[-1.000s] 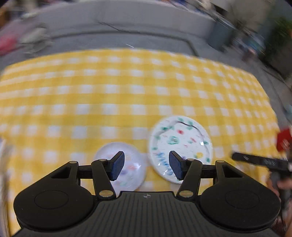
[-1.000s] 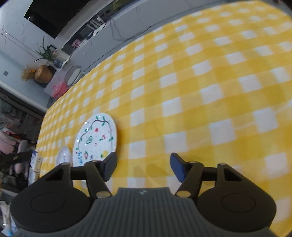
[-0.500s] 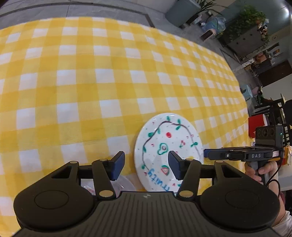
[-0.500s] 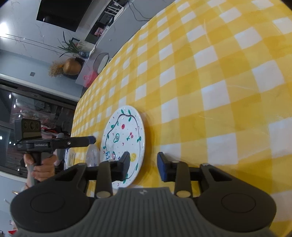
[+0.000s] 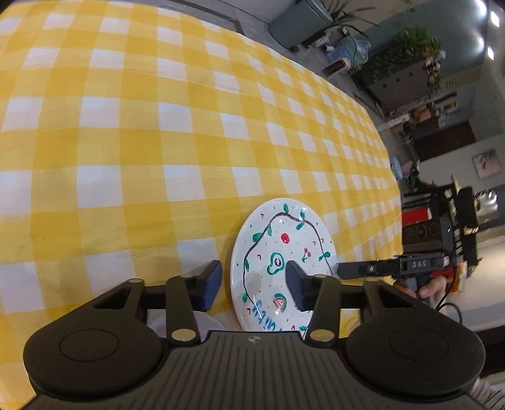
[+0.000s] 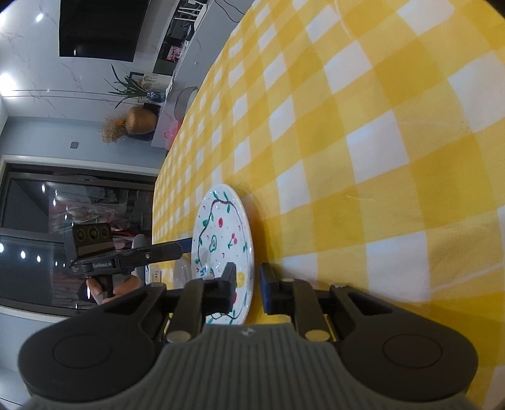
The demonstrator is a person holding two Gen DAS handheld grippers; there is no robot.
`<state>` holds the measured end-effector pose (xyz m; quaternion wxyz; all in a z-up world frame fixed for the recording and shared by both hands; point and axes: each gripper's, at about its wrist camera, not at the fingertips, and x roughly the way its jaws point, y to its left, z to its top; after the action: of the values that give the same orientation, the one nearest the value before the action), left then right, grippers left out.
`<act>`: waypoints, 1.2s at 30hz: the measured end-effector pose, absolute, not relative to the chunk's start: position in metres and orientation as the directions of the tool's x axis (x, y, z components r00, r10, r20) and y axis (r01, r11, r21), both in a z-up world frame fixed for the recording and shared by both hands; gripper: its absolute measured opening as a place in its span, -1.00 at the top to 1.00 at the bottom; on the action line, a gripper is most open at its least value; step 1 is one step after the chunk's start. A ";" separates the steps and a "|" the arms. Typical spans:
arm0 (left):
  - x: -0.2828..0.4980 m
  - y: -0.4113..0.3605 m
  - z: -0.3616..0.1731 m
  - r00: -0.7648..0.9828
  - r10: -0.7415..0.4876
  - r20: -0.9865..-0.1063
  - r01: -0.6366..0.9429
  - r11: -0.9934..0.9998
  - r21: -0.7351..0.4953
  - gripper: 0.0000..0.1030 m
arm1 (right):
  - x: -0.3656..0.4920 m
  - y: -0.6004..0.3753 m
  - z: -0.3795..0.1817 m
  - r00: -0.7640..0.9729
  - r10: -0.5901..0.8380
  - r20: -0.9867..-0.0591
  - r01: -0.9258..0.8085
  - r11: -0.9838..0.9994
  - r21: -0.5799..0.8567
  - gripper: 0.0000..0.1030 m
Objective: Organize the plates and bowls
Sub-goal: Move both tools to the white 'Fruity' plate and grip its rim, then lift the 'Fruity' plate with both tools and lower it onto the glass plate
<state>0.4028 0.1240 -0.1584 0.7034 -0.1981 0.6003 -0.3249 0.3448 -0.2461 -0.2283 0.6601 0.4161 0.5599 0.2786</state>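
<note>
A yellow-and-white checked cloth covers the surface (image 5: 126, 126) and fills most of both wrist views. Beyond its far edge, the left wrist view shows a room with leafy plants (image 5: 407, 53). The right wrist view shows a pale marbled wall with a dark screen (image 6: 101, 28) and a golden vase (image 6: 142, 121) holding dried stems.

At the left, a clear bowl (image 6: 181, 276) sits on the cloth just beside the plate. It is mostly hidden behind the left tool in both views.

The left tool (image 5: 254, 282) tilts down at the near left part of the plate (image 5: 284, 239). Its jaws have just been closing but stand apart. One blue pad is on the cloth side of the rim, the other hangs over the painted face, and the rim is between them with a clear gap. The left hand (image 6: 116, 288) grips the tool's handle.

The plate is white, painted with a dark looping vine, green leaves, red fruit, an avocado, a watermelon slice and blue lettering. It lies on the cloth near the front edge of the surface.

From the right, the right tool (image 6: 249, 284) straddles the plate's opposite rim. Its jaws have just been closing and are now narrow, with one pad over the face and one outside the edge. I cannot tell whether the pads press on the rim. The right hand (image 5: 426, 288) holds its handle.
</note>
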 end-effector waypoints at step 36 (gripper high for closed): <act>0.394 0.096 -0.141 0.091 -0.732 -0.675 0.150 0.681 -0.717 0.66 | 0.295 -0.280 -0.210 0.287 0.817 -0.500 0.224 0.450 0.865 0.96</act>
<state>0.3937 0.0963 -0.1405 0.6971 -0.2444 0.5953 -0.3162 0.2945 -0.2799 -0.2100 0.6486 0.4718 0.5516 0.2289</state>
